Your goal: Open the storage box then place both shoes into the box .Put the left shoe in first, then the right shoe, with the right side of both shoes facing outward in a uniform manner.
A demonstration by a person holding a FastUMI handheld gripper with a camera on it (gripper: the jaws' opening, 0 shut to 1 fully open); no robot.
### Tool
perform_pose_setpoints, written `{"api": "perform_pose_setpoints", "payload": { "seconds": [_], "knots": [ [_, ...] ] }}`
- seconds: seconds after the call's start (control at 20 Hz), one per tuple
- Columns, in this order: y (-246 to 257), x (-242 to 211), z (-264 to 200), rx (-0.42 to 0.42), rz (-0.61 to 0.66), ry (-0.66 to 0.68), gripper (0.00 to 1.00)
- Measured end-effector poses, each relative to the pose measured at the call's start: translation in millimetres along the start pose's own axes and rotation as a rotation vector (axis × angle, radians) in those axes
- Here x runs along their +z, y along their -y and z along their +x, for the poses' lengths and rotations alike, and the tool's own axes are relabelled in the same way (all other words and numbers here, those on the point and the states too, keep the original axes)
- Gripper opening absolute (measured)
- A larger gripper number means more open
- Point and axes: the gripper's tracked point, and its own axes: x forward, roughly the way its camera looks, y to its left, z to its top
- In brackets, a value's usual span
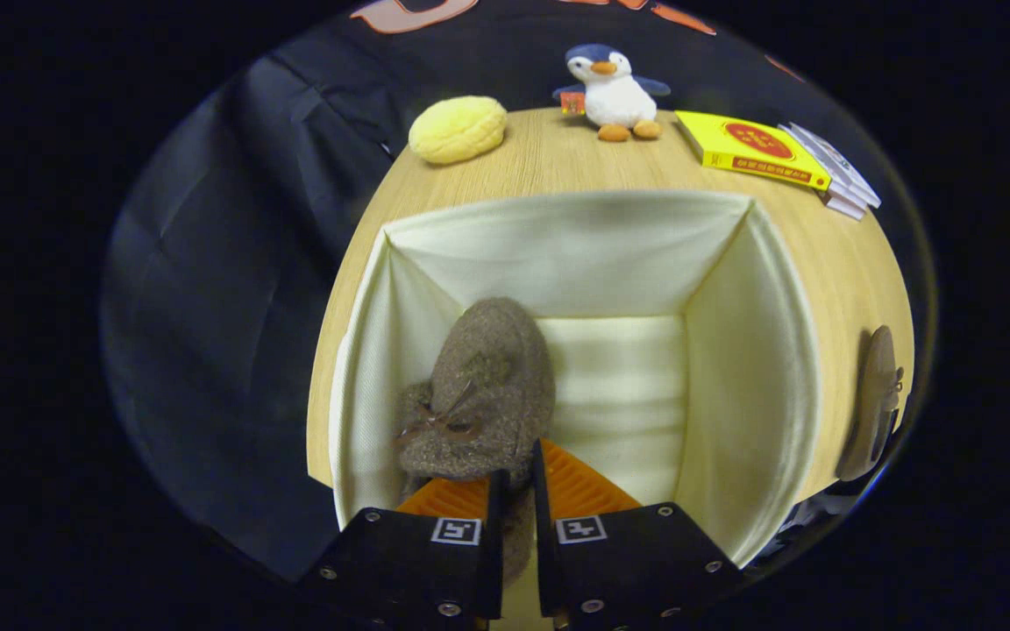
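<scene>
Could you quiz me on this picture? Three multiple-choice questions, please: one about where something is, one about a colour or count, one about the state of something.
1. Where is the second shoe?
A. On the table to the right of the box
B. Inside the box
C. Beside the penguin

2. What colour is the flat package near the toy penguin?
A. Green
B. Yellow
C. Blue

3. What is the hand-held gripper doing?
A. Open above the lemon-coloured ball
B. Closed on the brown shoe in the box
C. Closed on the box's wall

Answers:
1. A: it lies on the wooden table, outside the right wall of the storage box.
2. B: its top is yellow with a red mark.
3. B: both fingers pinch the rear of the brown shoe, which sits inside the open box near its left wall.
</scene>
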Motion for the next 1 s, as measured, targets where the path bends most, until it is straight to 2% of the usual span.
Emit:
{"api": "perform_pose_setpoints", "payload": {
  "seconds": [0.1,0.2,0.35,0.5,0.6,0.75,1.0],
  "knots": [
    [-2,-15,4,0.016,0.011,-0.063,0.25],
    [-6,-16,-3,0.064,-0.002,-0.063,0.33],
    [-25,-15,-27,0.224,-0.025,-0.048,0.45],
    [-28,-17,-59,0.368,-0.013,-0.041,0.67],
    [-26,-5,-90,0.450,-0.006,0.013,0.76],
    [5,8,-132,0.469,-0.052,0.125,0.86],
    [98,14,-176,0.393,-0.007,0.261,0.96]
  ]
}}
